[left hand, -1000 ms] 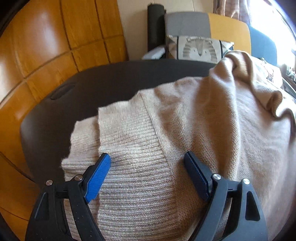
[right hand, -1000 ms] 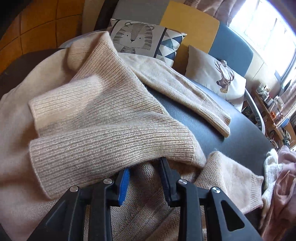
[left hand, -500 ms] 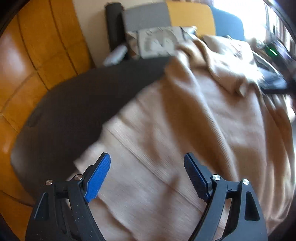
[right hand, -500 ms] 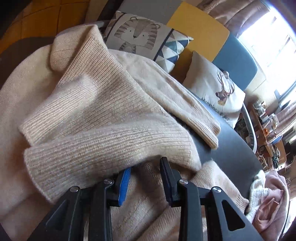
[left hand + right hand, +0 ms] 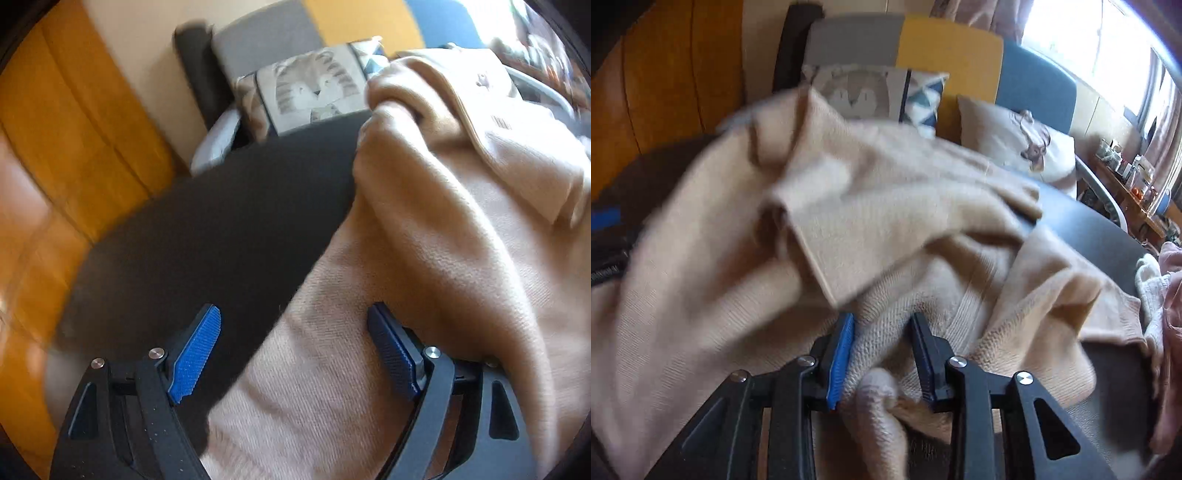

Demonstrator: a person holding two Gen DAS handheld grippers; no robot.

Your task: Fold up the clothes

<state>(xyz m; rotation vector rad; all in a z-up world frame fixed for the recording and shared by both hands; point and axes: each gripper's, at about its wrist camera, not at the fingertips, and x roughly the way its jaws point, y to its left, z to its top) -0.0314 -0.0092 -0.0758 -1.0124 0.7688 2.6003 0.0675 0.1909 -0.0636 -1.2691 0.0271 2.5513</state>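
My left tongs (image 5: pixel 293 350) now sit over the sweater's (image 5: pixel 443 258) edge, half above bare dark table (image 5: pixel 221 221), no longer over ribbed hem. My right tongs (image 5: pixel 882 354) have just been opening, knit bunched between them; the folded sleeve ahead shifts.

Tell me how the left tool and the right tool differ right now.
The left tool gapes wide; the right tool stands narrower, having just been opening. The left has sweater under one finger only; the right has a sweater bunch between its fingers. Both have blue pads.
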